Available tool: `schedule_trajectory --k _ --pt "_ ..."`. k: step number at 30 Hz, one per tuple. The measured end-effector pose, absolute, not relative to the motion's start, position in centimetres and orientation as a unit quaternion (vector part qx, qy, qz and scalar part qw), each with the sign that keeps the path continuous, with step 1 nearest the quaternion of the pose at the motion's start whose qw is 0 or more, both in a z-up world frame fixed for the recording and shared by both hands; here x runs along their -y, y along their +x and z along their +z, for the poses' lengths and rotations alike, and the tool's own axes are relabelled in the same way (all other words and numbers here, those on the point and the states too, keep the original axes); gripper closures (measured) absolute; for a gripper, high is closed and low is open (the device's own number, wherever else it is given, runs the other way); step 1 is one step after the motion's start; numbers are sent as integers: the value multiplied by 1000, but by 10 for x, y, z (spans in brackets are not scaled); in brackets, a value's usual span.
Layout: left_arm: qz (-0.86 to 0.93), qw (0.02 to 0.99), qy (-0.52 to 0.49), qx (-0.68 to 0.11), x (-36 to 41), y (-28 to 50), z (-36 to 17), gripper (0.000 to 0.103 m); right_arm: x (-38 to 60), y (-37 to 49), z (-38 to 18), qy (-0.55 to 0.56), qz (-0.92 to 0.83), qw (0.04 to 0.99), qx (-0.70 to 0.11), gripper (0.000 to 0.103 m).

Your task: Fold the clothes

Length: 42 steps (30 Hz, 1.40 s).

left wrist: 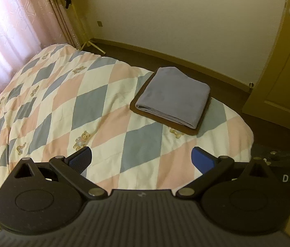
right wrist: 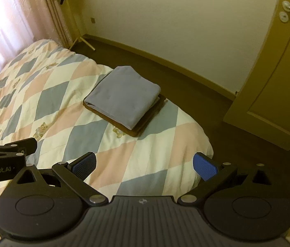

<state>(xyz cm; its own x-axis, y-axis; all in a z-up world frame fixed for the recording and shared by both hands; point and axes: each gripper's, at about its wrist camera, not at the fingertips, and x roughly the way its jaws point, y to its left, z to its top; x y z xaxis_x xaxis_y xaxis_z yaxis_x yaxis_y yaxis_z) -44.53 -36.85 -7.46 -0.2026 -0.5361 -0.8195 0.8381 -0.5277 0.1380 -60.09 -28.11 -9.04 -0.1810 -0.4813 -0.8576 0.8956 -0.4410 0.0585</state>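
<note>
Folded grey cloth (left wrist: pixel 173 96) hiding most of brown cloth (left wrist: pixel 138 111) beneath, on quilt (left wrist: pixel 107 123), left gripper (left wrist: pixel 141 160) and right gripper (right wrist: pixel 145 165) both spread wide, empty.

Home bedroom. Bed (left wrist: pixel 66 107) under quilted cover of pink, grey-blue and cream diamonds with small teddy-bear prints. Sheer pink curtains (left wrist: pixel 7 24) over bright window at left. Plain cream wall (left wrist: pixel 175 16), dark skirting, dark floor (right wrist: pixel 186 94). Panelled interior door (right wrist: pixel 278 82) with lever handle at right. Folded clothes (left wrist: pixel 173 96) stacked on bed. Thin pale stand legs in corner, possibly tripod or drying rack; too small to tell.
</note>
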Motion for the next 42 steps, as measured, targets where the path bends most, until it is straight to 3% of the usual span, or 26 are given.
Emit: schedule_trajectory --k 42 --pt "-727 455 462 -226 478 -550 -127 1 379 -703 -134 466 -688 477 -287 0"
